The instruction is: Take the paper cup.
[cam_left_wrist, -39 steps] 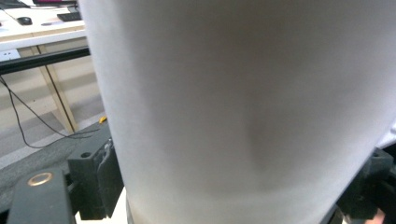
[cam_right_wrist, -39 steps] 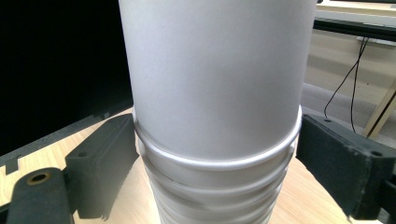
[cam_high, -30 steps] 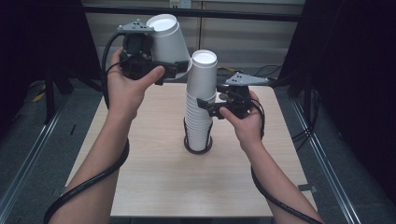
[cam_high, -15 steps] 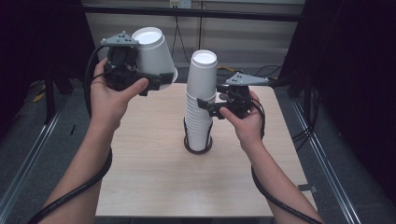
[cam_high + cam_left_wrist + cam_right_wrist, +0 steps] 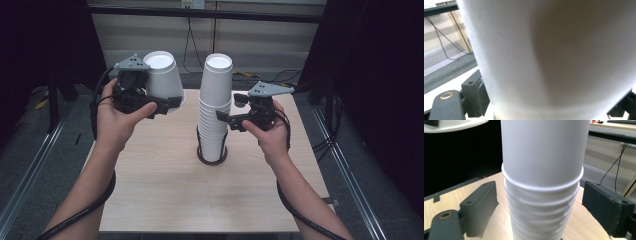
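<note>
Left gripper point(image 5: 167, 104) clamps 1 inverted cup point(image 5: 162, 80); right gripper point(image 5: 223, 118) jaws released, flanking cup stack point(image 5: 215, 112) on table point(image 5: 165, 195).

Lone cup point(image 5: 162, 80) left of the cup stack point(image 5: 214, 115) (stack mid-table point(image 5: 150, 185)).

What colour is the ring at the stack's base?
Black ring, clearest in the high view.

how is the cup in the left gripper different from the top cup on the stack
The loose cup is clamped in the left gripper, off the table and tilted; the top cup stands straight, nested on the stack. The right gripper flanks the stack with open jaws, not pressing. Both cups are plain white paper, upside down, alike in size.
</note>
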Demonstrator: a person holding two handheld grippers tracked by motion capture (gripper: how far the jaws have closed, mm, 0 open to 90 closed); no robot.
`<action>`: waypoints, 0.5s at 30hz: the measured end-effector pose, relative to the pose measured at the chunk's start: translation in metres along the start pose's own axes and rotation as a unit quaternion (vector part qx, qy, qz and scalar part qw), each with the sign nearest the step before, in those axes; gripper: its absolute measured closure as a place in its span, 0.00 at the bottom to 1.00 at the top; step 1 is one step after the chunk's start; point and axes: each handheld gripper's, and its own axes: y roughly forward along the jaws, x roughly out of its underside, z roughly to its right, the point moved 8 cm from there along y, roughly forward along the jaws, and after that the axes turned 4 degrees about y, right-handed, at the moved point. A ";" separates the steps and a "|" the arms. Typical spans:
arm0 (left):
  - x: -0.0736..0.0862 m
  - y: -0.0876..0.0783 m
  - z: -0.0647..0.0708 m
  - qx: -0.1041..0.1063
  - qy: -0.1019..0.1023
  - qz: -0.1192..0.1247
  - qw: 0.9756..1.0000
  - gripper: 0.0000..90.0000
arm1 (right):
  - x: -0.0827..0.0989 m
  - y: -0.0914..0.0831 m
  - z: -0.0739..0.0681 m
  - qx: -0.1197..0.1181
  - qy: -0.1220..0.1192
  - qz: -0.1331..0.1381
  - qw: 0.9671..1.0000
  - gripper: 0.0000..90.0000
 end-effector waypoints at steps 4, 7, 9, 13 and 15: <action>0.011 0.001 0.000 0.007 -0.002 -0.006 1.000 0.16 | 0.006 -0.006 0.001 -0.005 0.001 -0.004 1.000 0.14; 0.019 0.002 0.001 0.010 -0.002 -0.012 1.000 0.16 | 0.011 -0.009 0.003 -0.012 0.000 -0.004 1.000 0.14; 0.025 0.002 0.002 0.015 0.000 -0.014 1.000 0.16 | 0.015 -0.011 0.003 -0.015 -0.001 -0.009 1.000 0.14; 0.032 0.003 0.004 0.019 -0.001 -0.017 1.000 0.16 | 0.020 -0.013 0.002 -0.021 -0.008 -0.018 1.000 0.14; 0.042 0.005 0.006 0.020 0.005 -0.031 0.999 0.16 | 0.026 -0.015 -0.001 -0.028 -0.015 -0.028 0.999 0.14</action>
